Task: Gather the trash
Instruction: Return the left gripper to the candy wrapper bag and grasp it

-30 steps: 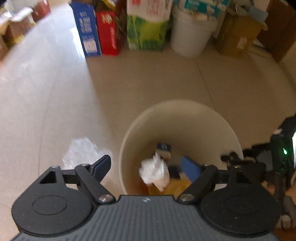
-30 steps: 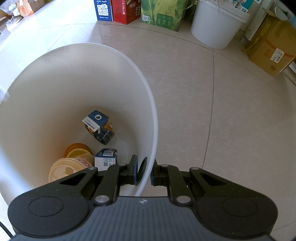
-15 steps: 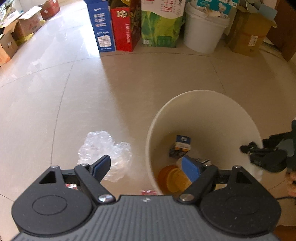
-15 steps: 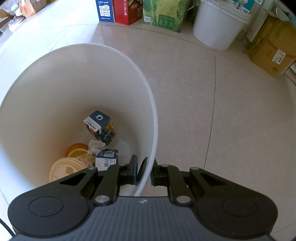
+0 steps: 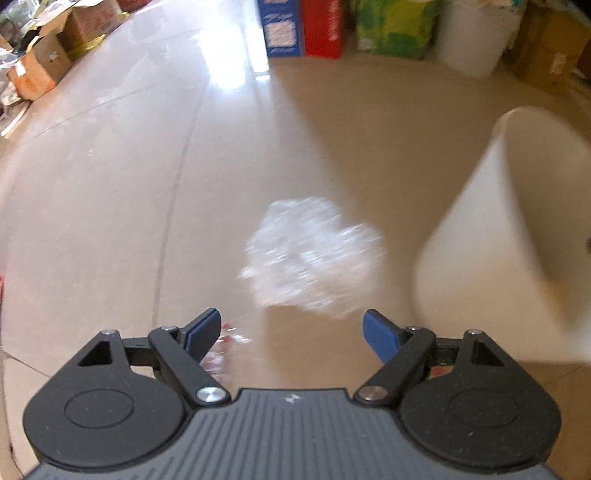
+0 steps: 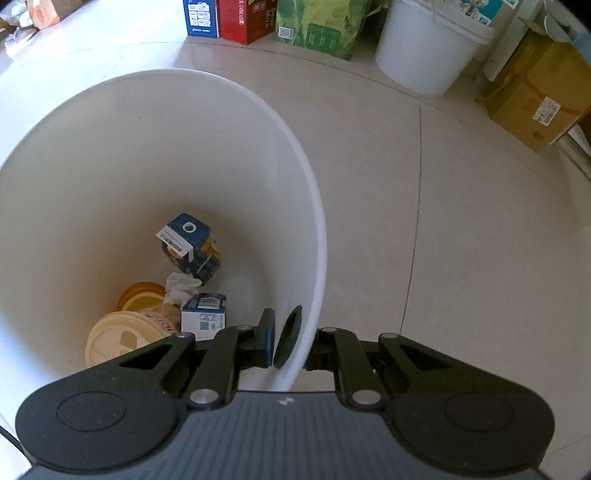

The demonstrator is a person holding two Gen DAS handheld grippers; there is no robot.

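Note:
A crumpled clear plastic wrap lies on the tiled floor, blurred, just ahead of my left gripper. That gripper is open, points steeply down, and has nothing between its blue pads. A small red-and-white scrap shows by its left finger. The white trash bin stands to the right. My right gripper is shut on the bin's near wall, one finger inside and one outside. Inside lie a blue carton, a white tissue, a small box and a lidded paper cup.
Along the far wall stand a blue box, a red box, a green box, a white bucket and a cardboard box. More cardboard boxes sit at the far left.
The white tissue dropped from my left gripper into the bin. That gripper then swung left and lower, from over the bin to the clear plastic wrap. The right gripper stayed still.

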